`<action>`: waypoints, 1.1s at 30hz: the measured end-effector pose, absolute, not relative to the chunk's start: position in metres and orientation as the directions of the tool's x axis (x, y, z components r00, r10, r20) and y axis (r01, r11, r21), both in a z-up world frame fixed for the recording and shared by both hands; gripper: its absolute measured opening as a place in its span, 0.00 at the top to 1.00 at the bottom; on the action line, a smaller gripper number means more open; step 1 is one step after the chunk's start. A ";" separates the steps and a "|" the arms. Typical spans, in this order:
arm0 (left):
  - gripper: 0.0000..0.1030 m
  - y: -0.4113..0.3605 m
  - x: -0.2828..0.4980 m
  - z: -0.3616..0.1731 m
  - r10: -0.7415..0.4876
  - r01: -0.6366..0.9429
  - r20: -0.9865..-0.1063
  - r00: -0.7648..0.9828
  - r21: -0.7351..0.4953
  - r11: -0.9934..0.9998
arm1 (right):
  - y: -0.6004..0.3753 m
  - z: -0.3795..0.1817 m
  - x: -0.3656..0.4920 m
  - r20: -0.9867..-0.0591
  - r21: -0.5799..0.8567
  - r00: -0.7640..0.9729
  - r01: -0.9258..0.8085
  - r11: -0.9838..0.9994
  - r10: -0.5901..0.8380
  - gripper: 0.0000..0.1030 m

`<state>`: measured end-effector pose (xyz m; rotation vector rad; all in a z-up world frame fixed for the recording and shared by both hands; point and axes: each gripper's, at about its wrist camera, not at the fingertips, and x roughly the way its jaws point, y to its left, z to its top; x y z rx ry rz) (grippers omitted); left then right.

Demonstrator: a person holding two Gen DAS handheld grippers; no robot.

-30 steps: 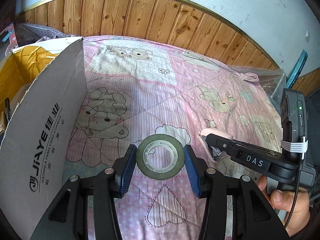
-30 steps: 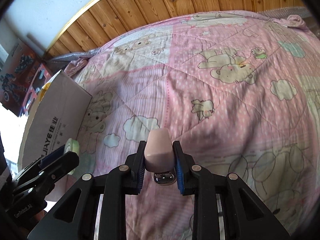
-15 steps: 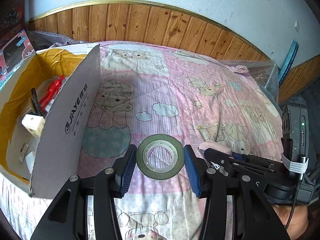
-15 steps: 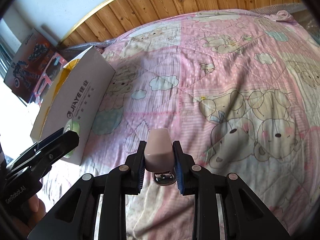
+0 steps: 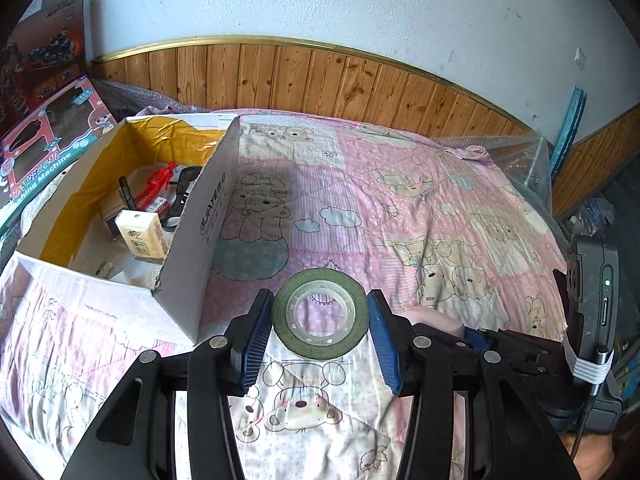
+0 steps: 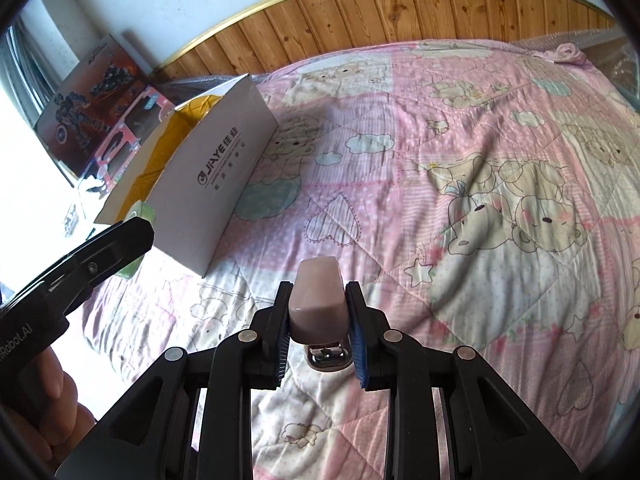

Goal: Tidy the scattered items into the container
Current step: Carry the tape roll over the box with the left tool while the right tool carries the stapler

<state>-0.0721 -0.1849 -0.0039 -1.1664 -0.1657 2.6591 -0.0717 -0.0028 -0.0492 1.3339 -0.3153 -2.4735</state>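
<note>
Nearest, L wrist view: left gripper [image 5: 320,322] is clenched on a roll of green tape [image 5: 320,314], blue pads pressing on the outer rim both sides, roll facing the camera w/ clear core visible. It hangs in the air above the bear-print quilt [image 5: 400,208], just right of the cardboard box [image 5: 208,216]'s near corner.

R wrist view: right gripper [image 6: 320,320] is clenched on a pink stapler [image 6: 318,300], held by its sides, nose pointing fwd, metal base showing underneath. Also airborne over the quilt, further from the box than the tape is.

Next out: the box sits on the quilt w/ its white printed wall toward both grippers, top open, yellow lining inside. Already in it: a tissue pack [image 5: 142,234], a red figure-like toy [image 5: 158,182], a dark pen [image 5: 127,192], some black bits I can't ID. Floor of the box near the front wall looks bare.

Far: wood-panel wall; toy boxes beside the box on the left.

Judgement on doing this step well: both items are grasped, so what's left is carry + drop. Take the tape in first since it's closest; clear the top edge of the wall before moving across, as clipping it would likely shove or tip the light box. Release low over the bare patch so the roll doesn't bounce or roll onto the tissue pack. Keep the R gripper back till the L one is out, to avoid a clash over the opening, then bring the stapler in level.
</note>
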 end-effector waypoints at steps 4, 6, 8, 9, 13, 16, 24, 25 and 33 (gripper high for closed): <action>0.53 -0.190 -0.057 0.002 0.251 -0.164 -0.701 -0.668 -0.191 -0.968 | -0.007 -0.045 -0.055 -0.762 0.337 -0.527 0.173 -0.925 -0.377 0.74; 0.53 -0.192 -0.049 0.004 0.249 -0.164 -0.699 -0.670 -0.188 -0.968 | -0.010 -0.043 -0.048 -0.759 0.337 -0.530 0.177 -0.925 -0.379 0.74; 0.53 -0.194 -0.043 0.005 0.246 -0.162 -0.698 -0.673 -0.185 -0.969 | -0.013 -0.041 -0.041 -0.757 0.335 -0.531 0.186 -0.924 -0.381 0.74; 0.53 -0.194 -0.041 0.005 0.244 -0.161 -0.697 -0.674 -0.184 -0.970 | -0.014 -0.041 -0.038 -0.756 0.335 -0.531 0.189 -0.923 -0.383 0.74; 0.53 -0.199 -0.032 0.009 0.235 -0.151 -0.692 -0.682 -0.181 -0.972 | -0.022 -0.036 -0.029 -0.751 0.333 -0.531 0.209 -0.919 -0.393 0.74; 0.53 -0.205 -0.027 0.012 0.225 -0.141 -0.690 -0.688 -0.178 -0.974 | -0.030 -0.031 -0.025 -0.745 0.333 -0.532 0.226 -0.915 -0.402 0.74; 0.53 -0.220 -0.018 0.013 0.205 -0.114 -0.691 -0.693 -0.176 -0.978 | -0.048 -0.021 -0.021 -0.736 0.326 -0.530 0.268 -0.907 -0.421 0.74; 0.53 -0.222 -0.018 0.013 0.203 -0.111 -0.690 -0.695 -0.176 -0.978 | -0.051 -0.020 -0.021 -0.736 0.323 -0.530 0.272 -0.906 -0.422 0.74; 0.53 -0.247 -0.018 0.018 0.184 -0.069 -0.681 -0.709 -0.192 -0.979 | -0.077 -0.012 -0.028 -0.733 0.311 -0.518 0.322 -0.894 -0.441 0.74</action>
